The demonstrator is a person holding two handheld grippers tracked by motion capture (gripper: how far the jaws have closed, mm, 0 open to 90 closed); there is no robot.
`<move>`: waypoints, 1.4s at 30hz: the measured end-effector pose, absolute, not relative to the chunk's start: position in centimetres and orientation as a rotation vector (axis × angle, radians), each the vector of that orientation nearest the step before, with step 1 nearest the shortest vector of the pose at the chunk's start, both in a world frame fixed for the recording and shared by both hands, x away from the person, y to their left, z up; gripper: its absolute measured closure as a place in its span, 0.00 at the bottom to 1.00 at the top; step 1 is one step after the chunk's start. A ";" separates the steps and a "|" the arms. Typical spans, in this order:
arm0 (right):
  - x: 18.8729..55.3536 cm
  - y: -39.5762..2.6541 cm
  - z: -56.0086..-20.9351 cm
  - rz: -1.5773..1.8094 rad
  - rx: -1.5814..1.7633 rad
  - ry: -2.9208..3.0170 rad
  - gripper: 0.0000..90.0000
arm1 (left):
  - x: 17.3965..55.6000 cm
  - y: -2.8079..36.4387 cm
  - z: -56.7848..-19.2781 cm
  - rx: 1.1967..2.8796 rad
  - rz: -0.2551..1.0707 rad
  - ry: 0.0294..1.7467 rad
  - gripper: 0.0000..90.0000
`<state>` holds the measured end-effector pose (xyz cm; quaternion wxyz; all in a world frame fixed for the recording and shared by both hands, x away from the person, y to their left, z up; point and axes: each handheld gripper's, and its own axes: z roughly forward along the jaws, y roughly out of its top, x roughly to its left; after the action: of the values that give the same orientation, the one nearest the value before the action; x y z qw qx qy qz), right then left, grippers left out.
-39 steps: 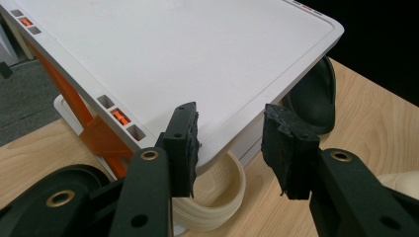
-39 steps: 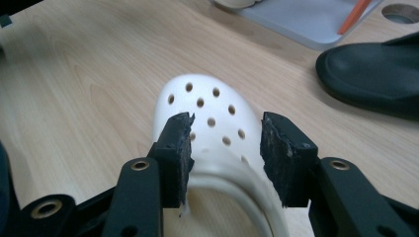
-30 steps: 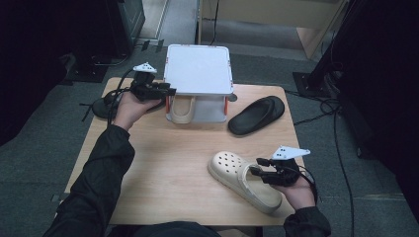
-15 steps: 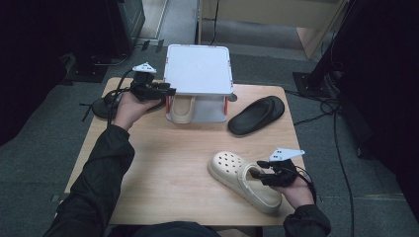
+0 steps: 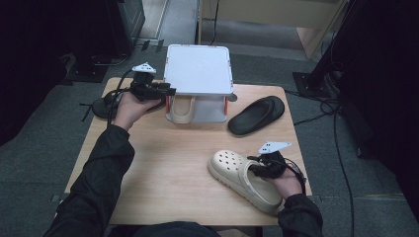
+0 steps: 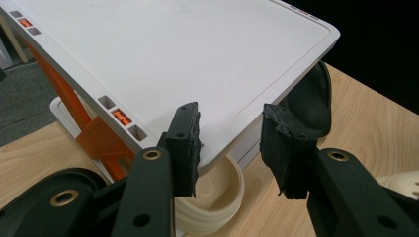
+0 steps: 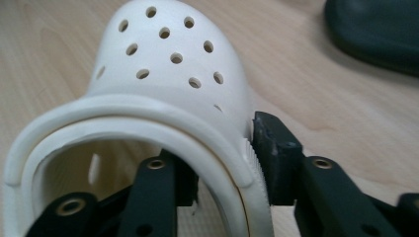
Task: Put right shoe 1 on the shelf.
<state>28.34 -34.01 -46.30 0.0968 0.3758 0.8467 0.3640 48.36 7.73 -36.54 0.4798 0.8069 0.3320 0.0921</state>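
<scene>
Right hand-held gripper [image 5: 261,165] is clamped on the side wall of the cream perforated clog [image 5: 243,179]: in the right gripper view one jaw sits inside the shoe's opening and the other presses the outer rim [image 7: 232,163]. Compared with a second ago, this gripper has moved a little further in over the clog's opening, and the clog itself lies at the same place on the near right part of the wooden worktop [image 5: 163,168], toe pointing away and to the left. Left hand-held gripper [image 5: 165,92] is unchanged from the earlier frames, held at the left edge of the white shoe rack [image 5: 198,69] with orange supports at the far middle of the worktop; its jaws stand apart, gripping nothing, with the rack's top shelf corner [image 6: 232,133] between and beyond them. A second cream clog [image 5: 182,109] sits under the rack's top shelf. One black slipper [image 5: 257,115] lies to the right of the rack, another black shoe [image 5: 105,104] at the far left edge behind the left hand.
</scene>
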 end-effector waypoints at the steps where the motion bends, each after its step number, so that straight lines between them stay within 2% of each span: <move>1: 28.4 -34.0 -46.2 1.088 1.120 2.502 0.77 | 48.4 7.7 -36.5 1.969 0.225 0.810 0.66; 6: 28.7 -33.2 -45.3 1.096 1.155 2.438 0.81 | 48.3 7.7 -36.5 1.969 0.226 0.810 0.66; 15: 30.9 -31.3 -44.4 1.060 1.209 2.368 0.82 | 48.3 7.7 -36.5 1.968 0.228 0.811 0.66; 42: 40.7 -26.5 -43.9 0.956 1.406 2.158 0.81 | 48.3 7.7 -36.6 1.963 0.225 0.808 0.66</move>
<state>40.72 -26.54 -43.90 0.1957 0.5018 0.7703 0.3413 48.31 7.74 -36.61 0.4826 0.8053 0.3317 0.0923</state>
